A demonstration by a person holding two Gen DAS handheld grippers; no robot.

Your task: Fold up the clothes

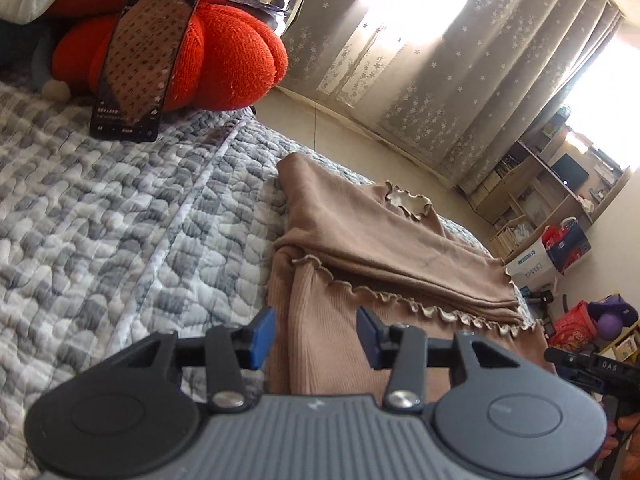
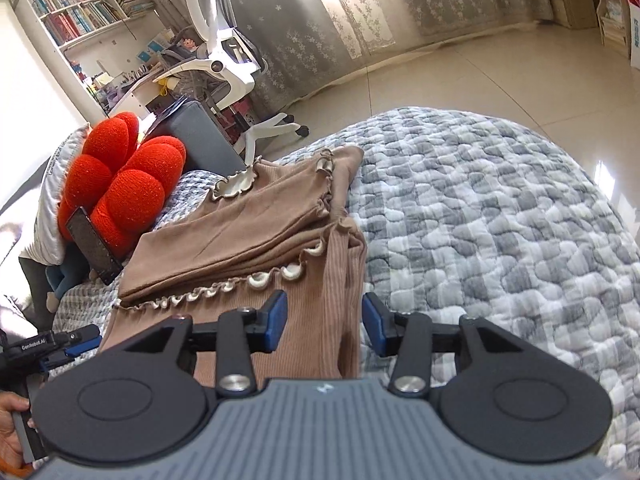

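Hovering over the near end of a tan ribbed garment [image 1: 328, 344], the left gripper [image 1: 316, 334] has its blue pads [image 1: 262, 334] parted with nothing pinched between them; the cloth lies below the gap, and contact cannot be told. The right gripper [image 2: 325, 320] likewise stands with its jaws apart above the same garment's [image 2: 312, 320] right edge, empty, one pad over the fabric and the other over the quilt [image 2: 500, 220].

That garment lies folded on the grey-and-white quilted bedspread [image 1: 120, 220], its upper layers with a frilled hem [image 2: 224, 290] doubled back over the ribbed lower part. Beyond it, a phone [image 1: 140, 64] leans against a red plush cushion [image 1: 236, 60]. Each wrist view catches the other gripper at its edge, with part of a hand [image 2: 10, 420] on its handle. Further off stand lace curtains [image 1: 460, 92], a white office chair [image 2: 224, 52] and bookshelves [image 2: 80, 12].
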